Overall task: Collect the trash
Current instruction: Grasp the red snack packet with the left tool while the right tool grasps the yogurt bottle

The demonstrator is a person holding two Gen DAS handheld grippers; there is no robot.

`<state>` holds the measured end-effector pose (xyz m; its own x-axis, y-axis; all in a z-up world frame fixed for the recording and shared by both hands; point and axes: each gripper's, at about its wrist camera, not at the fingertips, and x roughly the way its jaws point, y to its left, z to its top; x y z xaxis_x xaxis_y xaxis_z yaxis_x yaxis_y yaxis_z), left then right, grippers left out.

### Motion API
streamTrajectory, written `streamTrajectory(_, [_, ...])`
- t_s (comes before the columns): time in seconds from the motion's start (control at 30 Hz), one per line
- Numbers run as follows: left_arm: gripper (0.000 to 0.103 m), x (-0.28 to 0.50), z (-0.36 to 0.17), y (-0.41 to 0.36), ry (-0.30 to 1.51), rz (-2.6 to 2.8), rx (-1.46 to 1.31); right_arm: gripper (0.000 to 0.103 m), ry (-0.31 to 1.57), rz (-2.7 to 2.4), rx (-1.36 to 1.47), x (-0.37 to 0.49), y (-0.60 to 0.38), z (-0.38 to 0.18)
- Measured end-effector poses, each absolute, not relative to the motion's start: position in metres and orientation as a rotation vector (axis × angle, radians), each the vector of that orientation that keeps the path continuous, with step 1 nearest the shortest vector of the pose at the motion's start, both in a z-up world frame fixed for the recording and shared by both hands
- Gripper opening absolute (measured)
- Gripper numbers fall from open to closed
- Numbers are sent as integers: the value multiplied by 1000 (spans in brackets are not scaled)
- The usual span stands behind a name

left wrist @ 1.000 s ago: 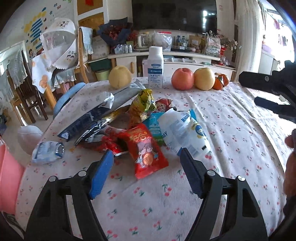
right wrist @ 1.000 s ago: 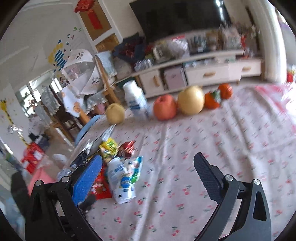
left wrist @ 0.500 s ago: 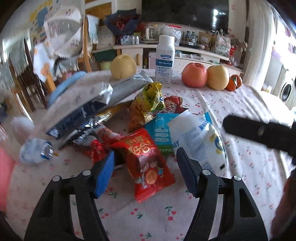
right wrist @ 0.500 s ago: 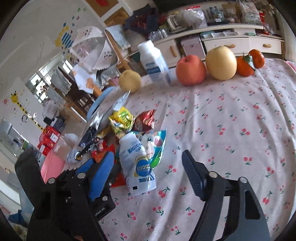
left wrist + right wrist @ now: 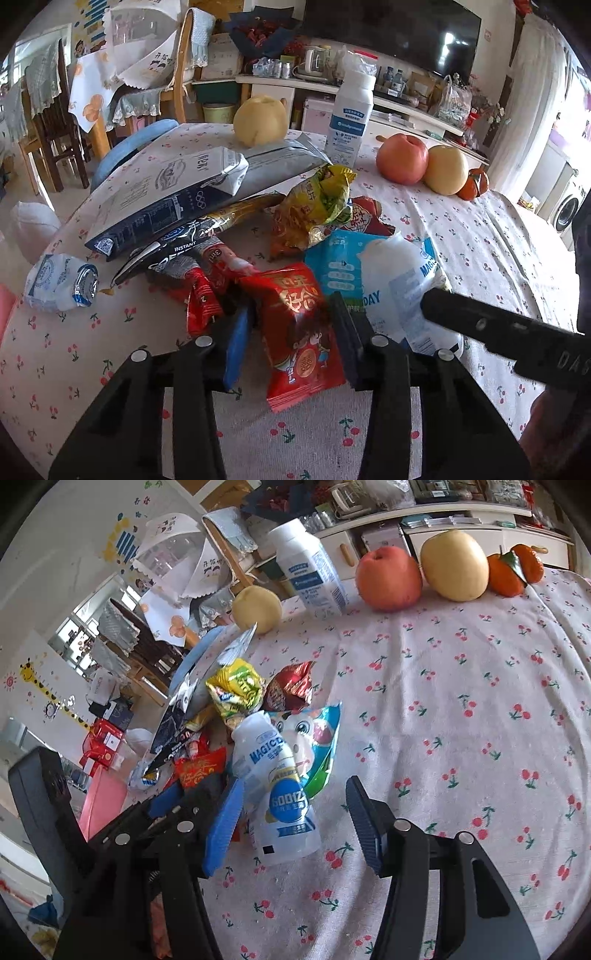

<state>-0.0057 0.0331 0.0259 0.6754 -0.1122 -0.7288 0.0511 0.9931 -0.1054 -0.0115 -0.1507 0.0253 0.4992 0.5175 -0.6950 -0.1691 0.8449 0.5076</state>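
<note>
A: How is the grasp best finished?

B: The left gripper (image 5: 291, 339), whose jaws have just been closing, is set round the red packet (image 5: 301, 332); the pads appear to touch it, so it should be clenched firmly first.

A: And the right gripper (image 5: 295, 823)?

B: Its jaws, also just closing, straddle the lying white bottle (image 5: 277, 786), unclenched. Centring is advised. Beyond, 4 fruits are left alone.

Red apple (image 5: 402, 158); pears (image 5: 446, 169); perhaps tangerines (image 5: 513, 574)
</note>
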Motion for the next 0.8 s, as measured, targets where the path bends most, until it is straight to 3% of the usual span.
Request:
streamTrajectory(0.2, [39, -7, 26, 36, 820, -105, -95, 42, 976, 434, 348, -14, -138, 25])
streamTrajectory(0.23, [35, -7, 27, 37, 815, -105, -97, 42, 975, 432, 335, -15, -137, 26])
streamTrajectory(0.8, [33, -20, 39, 58, 773, -166, -173, 39, 929, 403, 128, -28, -113, 31])
